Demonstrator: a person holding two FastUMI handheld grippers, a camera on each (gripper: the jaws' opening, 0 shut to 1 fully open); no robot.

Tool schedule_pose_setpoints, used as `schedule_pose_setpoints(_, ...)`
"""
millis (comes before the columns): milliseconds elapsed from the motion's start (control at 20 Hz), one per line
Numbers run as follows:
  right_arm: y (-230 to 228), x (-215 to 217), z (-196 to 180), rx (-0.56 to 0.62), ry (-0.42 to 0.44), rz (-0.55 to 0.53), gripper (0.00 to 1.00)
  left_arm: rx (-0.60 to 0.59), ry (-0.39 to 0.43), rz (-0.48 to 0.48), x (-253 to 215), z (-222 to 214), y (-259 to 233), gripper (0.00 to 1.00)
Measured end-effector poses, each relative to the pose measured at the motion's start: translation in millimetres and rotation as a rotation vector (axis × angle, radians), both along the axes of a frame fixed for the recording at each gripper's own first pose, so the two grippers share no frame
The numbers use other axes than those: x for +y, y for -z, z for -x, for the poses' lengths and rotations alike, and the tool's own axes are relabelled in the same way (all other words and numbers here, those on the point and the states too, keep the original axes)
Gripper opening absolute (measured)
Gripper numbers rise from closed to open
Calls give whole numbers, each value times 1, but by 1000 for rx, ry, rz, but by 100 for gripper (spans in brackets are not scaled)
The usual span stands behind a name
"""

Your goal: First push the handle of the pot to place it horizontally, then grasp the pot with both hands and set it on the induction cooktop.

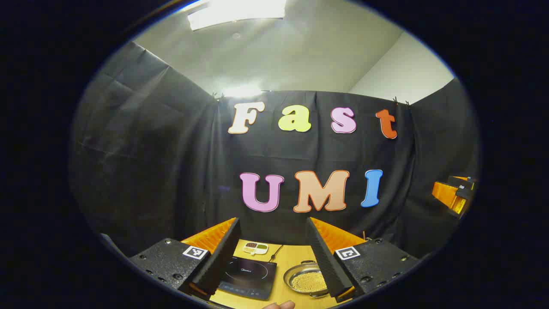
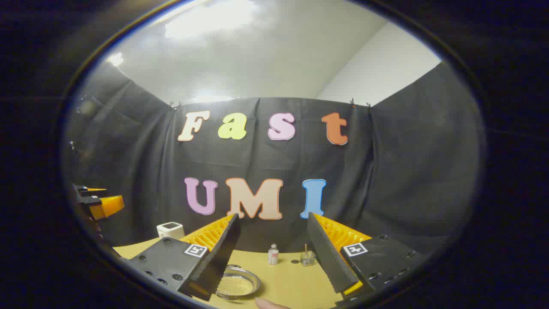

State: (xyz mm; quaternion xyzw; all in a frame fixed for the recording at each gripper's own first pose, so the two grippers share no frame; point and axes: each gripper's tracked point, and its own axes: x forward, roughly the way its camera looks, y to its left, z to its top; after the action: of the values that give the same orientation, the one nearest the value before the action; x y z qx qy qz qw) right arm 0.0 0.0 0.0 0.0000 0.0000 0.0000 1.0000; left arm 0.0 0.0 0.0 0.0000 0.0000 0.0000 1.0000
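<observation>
In the left gripper view the left tongs [image 1: 273, 274] are spread wide with nothing between them, held above the wooden counter [image 1: 286, 262], where the black induction cooktop [image 1: 248, 277] lies just beside the steel pot [image 1: 306, 280] of small yellow grains, and a small divided dish [image 1: 255, 247] sits farther back. In the right gripper view the right tongs [image 2: 274, 274] likewise gape wide and grip nothing, the pot [image 2: 237, 283] lying by their left finger. Beyond it stand a small bottle [image 2: 273, 254], a glass jar [image 2: 307, 256] and a white box [image 2: 170, 230] near the booth wall.

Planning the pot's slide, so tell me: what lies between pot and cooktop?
Bare wooden table separates the round steel pot from the black induction cooktop, in the left gripper view.
</observation>
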Motion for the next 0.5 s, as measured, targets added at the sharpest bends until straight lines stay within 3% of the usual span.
schedule_pose_setpoints(100,10,-8,-8,23,6,7,96,-23,-14,-43,-7,0,-7,87)
schedule_pose_setpoints(250,8,-3,-15,16,-11,40,96,-62,35,-13,-38,-3,-16,87)
schedule_pose_setpoints(400,-2,-4,-15,19,8,10,96,-15,46,29,-40,-14,-3,88)
schedule_pose_setpoints(500,-8,2,-21,-2,4,5,96,-69,43,13,-34,-19,-21,92)
